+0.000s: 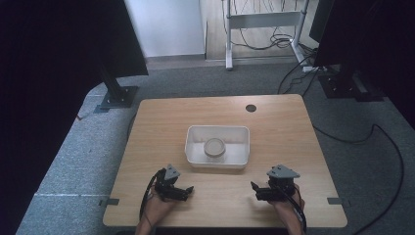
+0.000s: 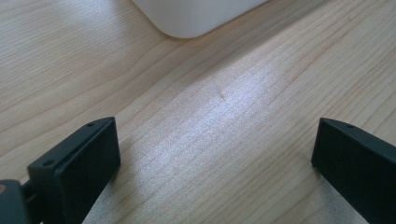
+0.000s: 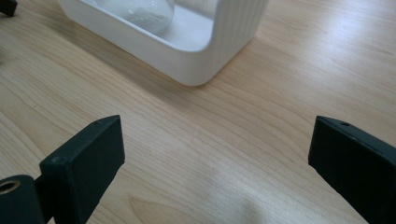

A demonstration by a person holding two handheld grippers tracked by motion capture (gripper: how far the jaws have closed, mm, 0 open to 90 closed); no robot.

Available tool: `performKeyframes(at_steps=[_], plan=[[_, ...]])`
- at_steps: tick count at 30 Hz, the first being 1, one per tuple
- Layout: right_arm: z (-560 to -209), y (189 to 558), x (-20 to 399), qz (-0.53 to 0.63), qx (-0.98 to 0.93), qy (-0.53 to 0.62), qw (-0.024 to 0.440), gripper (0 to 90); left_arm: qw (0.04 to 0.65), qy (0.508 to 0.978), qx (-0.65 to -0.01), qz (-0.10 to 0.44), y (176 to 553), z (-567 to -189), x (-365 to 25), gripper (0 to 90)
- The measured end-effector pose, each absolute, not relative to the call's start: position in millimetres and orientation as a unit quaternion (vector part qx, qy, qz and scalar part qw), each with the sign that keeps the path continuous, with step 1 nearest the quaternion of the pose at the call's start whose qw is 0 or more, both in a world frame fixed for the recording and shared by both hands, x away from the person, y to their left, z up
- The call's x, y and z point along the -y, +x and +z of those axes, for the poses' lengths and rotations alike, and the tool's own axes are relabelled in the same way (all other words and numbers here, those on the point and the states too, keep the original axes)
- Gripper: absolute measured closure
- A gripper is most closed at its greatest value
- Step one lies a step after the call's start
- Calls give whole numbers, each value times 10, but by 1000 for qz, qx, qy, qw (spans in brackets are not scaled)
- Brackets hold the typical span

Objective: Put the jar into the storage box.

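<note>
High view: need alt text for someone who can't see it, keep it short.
A white rectangular tub sits mid-table on a light wooden table, with a round clear container inside it. Nearer the person, the left gripper and right gripper rest on the wood on either side, jaws open and pointing inward. Grey carpet, cables and stand legs surround the table.

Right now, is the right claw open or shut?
Open. In the right gripper view the right claw has its two black jaws set wide apart, with bare table between them and nothing held.
</note>
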State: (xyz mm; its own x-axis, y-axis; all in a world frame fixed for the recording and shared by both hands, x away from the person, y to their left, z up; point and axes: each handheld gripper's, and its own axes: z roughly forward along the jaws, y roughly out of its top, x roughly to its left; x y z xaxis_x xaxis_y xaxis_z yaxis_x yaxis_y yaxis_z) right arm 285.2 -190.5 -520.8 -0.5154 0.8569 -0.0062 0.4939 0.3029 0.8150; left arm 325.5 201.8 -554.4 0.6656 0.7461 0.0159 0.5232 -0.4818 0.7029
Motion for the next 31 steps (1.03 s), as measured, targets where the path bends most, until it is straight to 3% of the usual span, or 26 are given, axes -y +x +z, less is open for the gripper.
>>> performKeyframes(at_steps=[31], plan=[[-5581,2716,2182,364,-760,491,220,48,344,845,-376,162,3255,-5545,-2017,9]])
